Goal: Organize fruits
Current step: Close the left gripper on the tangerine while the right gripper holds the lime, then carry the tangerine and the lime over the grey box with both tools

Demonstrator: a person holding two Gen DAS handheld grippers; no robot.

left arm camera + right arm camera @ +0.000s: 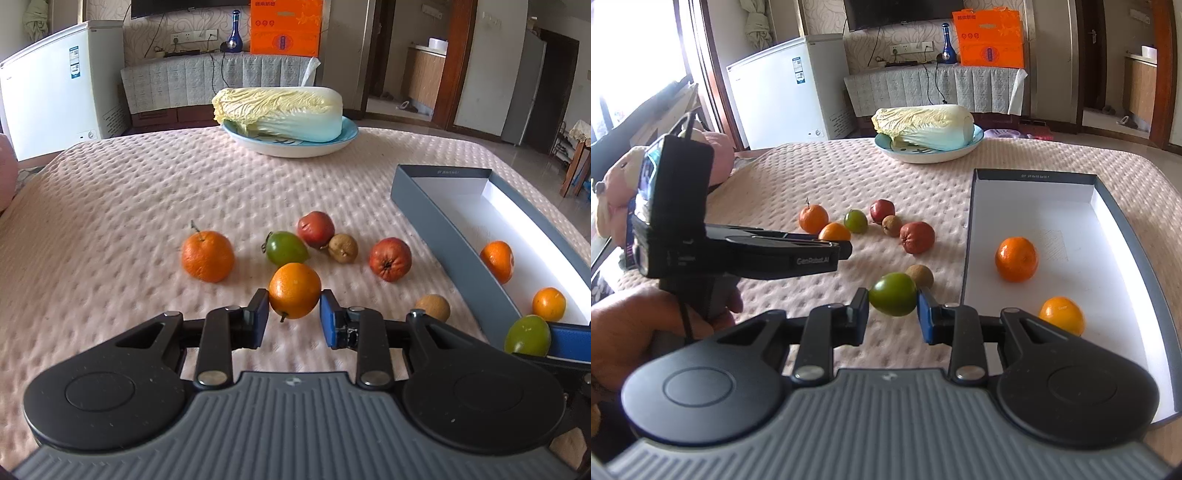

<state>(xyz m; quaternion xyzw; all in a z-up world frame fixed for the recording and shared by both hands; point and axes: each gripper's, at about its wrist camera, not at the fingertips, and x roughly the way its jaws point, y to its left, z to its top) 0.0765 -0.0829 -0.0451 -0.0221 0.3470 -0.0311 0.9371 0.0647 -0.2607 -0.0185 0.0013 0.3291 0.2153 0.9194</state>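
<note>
Between my left gripper's (294,316) blue pads sits a round orange citrus fruit (294,290), clamped. My right gripper (892,316) clasps a smooth green fruit (892,293); the grey-walled, white-floored cardboard box (1060,218) lies immediately right of it, nearer that hand.

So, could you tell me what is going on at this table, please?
A person is sorting fruit with two handheld grippers. The left gripper is shut on an orange, and the right gripper holds a green fruit beside the open box, which holds two oranges. Six more fruits lie loose on the tablecloth.
</note>
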